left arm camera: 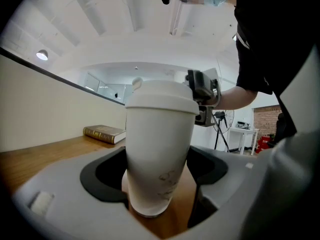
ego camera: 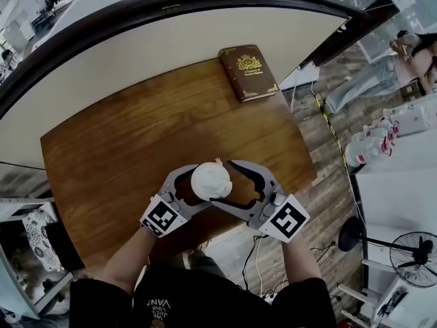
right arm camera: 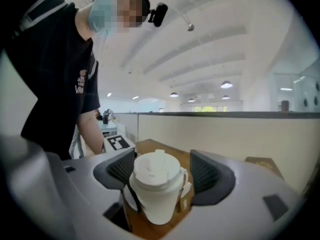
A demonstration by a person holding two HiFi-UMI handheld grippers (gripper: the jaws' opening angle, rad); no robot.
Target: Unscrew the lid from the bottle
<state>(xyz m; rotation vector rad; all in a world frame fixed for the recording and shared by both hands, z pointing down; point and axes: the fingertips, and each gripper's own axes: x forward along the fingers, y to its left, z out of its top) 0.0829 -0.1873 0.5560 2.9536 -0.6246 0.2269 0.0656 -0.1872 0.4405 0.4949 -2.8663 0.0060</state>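
Wooden table (ego camera: 123, 149), with a brown gilt-stamped book (ego camera: 248, 72) lying flat at the far edge. White bottle (left arm camera: 159, 149) upright near the front edge, well apart from the book. Left gripper (left arm camera: 160, 184) clamped on the bottle's lower body. Right gripper (right arm camera: 161, 176) released, jaws apart either side of the white lid (right arm camera: 155, 170). Lid is on.

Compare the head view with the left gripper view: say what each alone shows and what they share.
Head view only: the top of the round white lid, a distant bystander. Left gripper view only: the side wall of the white tapered bottle, the white ceiling. Both: the brown gilt book, the wooden table, the right gripper.
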